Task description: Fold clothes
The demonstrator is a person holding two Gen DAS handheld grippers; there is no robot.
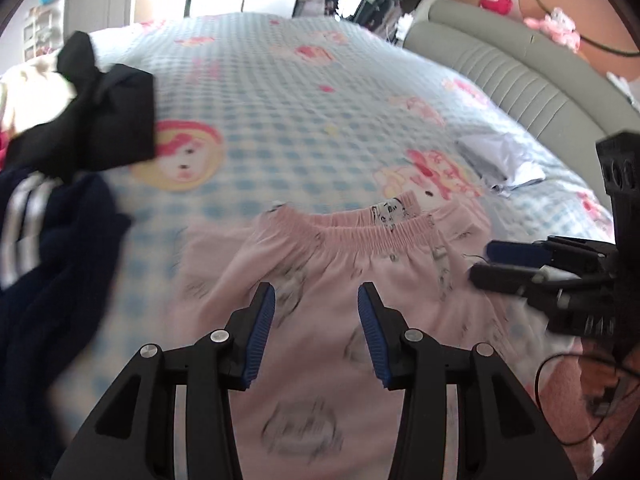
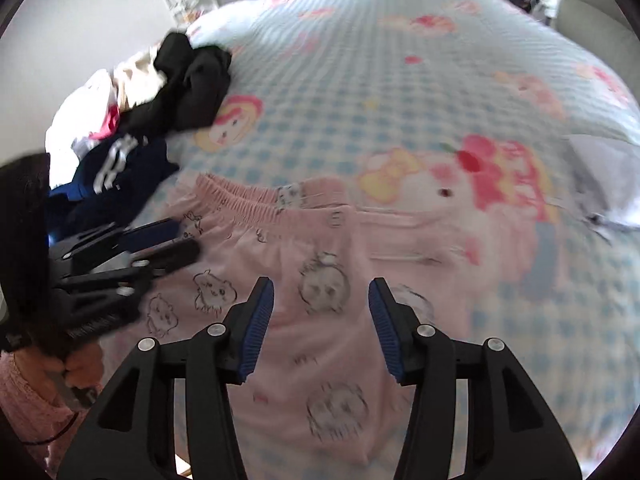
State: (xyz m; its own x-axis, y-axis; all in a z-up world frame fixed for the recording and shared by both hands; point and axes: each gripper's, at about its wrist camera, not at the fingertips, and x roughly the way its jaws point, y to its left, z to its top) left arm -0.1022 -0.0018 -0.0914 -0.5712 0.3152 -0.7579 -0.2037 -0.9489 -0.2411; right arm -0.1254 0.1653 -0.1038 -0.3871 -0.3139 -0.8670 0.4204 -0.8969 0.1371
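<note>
Pink pyjama trousers (image 1: 320,320) lie spread on the bed (image 1: 304,92), waistband (image 1: 340,226) pointing away from the near edge, the legs running back toward the person. The cloth is pale pink with little sketched animal faces, and a small printed tag sits at the middle of the elastic.

The left gripper (image 1: 316,300) hangs over the trousers just below the waistband, jaws apart, blue pads (image 1: 262,332) facing each other with nothing between them. In the right wrist view the same left gripper shows from the side near the waistband's left end, its jaws spread a little there too.

The right gripper (image 2: 321,304) hovers over the right half of the trousers, also spread wide and empty, pink cloth visible straight through the gap. From the left wrist view it appears at the right edge of the garment (blurred, so whether it touches the fabric cannot be told).

Along the bed's left edge sits a heap of unfolded clothes: a black garment (image 2: 192,80) on top, a navy piece with white stripes (image 2: 116,168) nearest the trousers, and white cloth (image 2: 80,116) behind. Near the right edge, by the grey padded headboard (image 1: 500,64), lies a folded pale blue garment (image 1: 500,160). The bedcover is blue-and-white check with pink cartoon prints.
</note>
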